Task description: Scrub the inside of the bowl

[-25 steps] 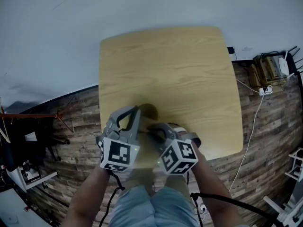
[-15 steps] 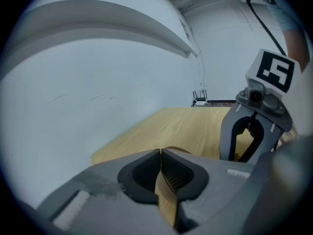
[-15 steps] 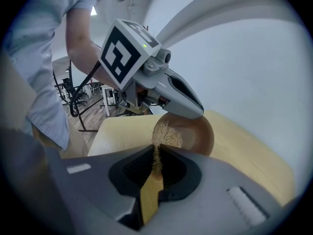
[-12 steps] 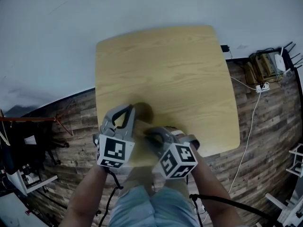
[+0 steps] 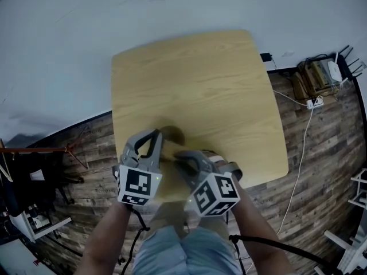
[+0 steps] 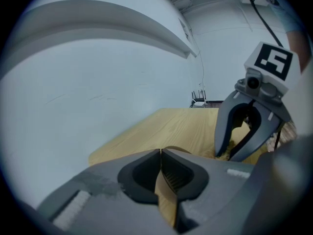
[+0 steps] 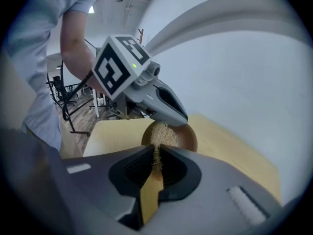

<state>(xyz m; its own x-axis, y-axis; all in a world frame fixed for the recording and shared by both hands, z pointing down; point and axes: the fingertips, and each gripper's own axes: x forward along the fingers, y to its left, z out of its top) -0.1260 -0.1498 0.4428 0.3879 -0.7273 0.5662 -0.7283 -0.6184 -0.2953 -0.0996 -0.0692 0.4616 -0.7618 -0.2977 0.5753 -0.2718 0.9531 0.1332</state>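
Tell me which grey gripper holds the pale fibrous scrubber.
The right gripper, shut on the pale fibrous scrubber; the left gripper clamps the rim of the brown bowl.

Head view: soft, even, diffuse light, no glare. Colours flat, wall (image 5: 86,27) washed pale. Only a faint soft shadow on counter (image 5: 200,90) just ahead of left tongs (image 5: 156,135). Strong barrel distortion: counter edges bow, floor (image 5: 321,153) curves toward lower corners, top corners go dark. Whole frame slightly soft.

Both gripper views: round fisheye w/ black corners.

Left gripper view: own tongs at bottom centre dim & out of focus. Wall behind is flat grey-blue.

Right gripper view: right tongs (image 7: 155,153) blurred at bottom, sleeve (image 7: 44,28) at left edge smeared. Bowl (image 7: 187,136) & scrubber (image 7: 161,131) mid-frame are sharpest. Small bright lamp (image 7: 91,9) upper left, green LED dot on marker cube (image 7: 120,65).
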